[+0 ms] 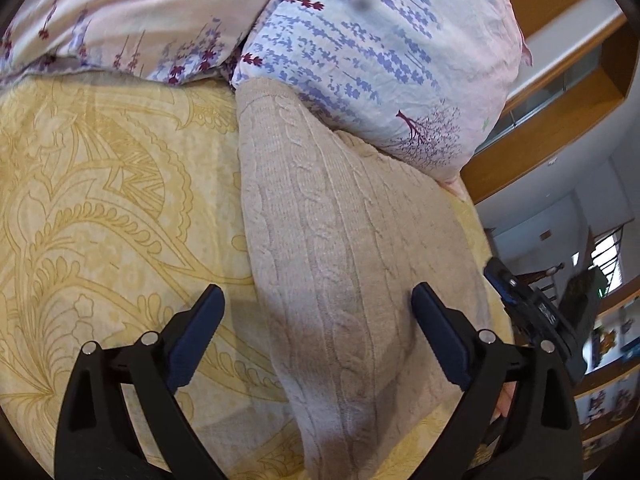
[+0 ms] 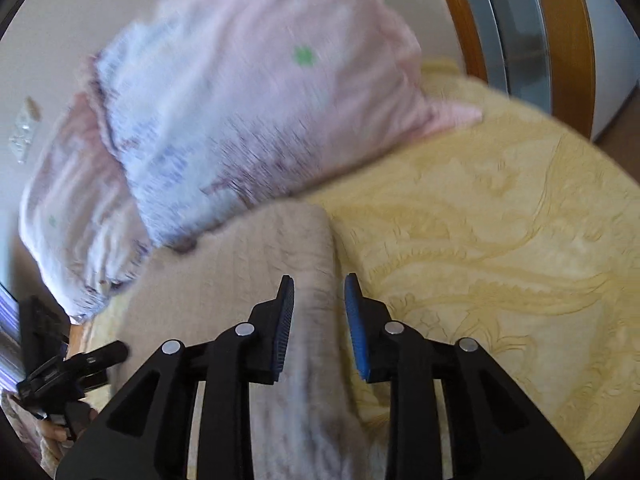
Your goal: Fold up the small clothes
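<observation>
A beige cable-knit garment (image 1: 344, 248) lies on the yellow patterned bedspread (image 1: 100, 200), its far end touching the floral pillow (image 1: 380, 60). The left gripper (image 1: 316, 304) hovers with jaws spread wide. The right gripper (image 2: 319, 294) has its jaws parted around the garment's edge.

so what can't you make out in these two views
- Sweater: near end cut off by the left view's bottom edge; far end tucked under the pillow.
- Pillow print: motion-blurred in the right view.
- Right gripper: whether its pads touch the knit, blur hides it.
</observation>
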Motion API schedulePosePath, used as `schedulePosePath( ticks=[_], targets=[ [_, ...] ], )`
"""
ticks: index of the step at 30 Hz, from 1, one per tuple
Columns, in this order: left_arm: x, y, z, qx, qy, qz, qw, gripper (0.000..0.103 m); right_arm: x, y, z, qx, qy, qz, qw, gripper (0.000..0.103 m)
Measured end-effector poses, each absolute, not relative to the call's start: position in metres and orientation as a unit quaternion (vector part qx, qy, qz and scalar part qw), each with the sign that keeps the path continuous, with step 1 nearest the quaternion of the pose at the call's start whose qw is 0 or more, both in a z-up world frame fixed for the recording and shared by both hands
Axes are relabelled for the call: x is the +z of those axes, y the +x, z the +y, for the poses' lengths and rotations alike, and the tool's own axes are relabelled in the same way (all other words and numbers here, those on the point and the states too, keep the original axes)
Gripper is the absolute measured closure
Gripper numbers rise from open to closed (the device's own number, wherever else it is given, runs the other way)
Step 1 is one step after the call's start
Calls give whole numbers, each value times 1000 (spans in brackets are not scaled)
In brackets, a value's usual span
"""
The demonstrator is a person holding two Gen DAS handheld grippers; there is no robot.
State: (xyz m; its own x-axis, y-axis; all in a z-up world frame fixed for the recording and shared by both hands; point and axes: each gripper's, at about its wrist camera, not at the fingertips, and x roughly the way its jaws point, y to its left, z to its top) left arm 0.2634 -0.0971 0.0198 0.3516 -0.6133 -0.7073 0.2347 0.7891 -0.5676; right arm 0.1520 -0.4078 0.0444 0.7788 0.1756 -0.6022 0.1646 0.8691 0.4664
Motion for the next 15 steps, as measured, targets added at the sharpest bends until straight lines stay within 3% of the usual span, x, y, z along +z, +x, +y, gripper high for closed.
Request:
schedulePosePath(
  ticks=[9,15],
  targets=[
    [13,261,-102,-275,-197,511,790,9,21,166,-378,43,209,395,893,74],
    [12,262,-106,-279,-193,506,793,9,17,168,-380,48,212,394,893,74]
  ],
)
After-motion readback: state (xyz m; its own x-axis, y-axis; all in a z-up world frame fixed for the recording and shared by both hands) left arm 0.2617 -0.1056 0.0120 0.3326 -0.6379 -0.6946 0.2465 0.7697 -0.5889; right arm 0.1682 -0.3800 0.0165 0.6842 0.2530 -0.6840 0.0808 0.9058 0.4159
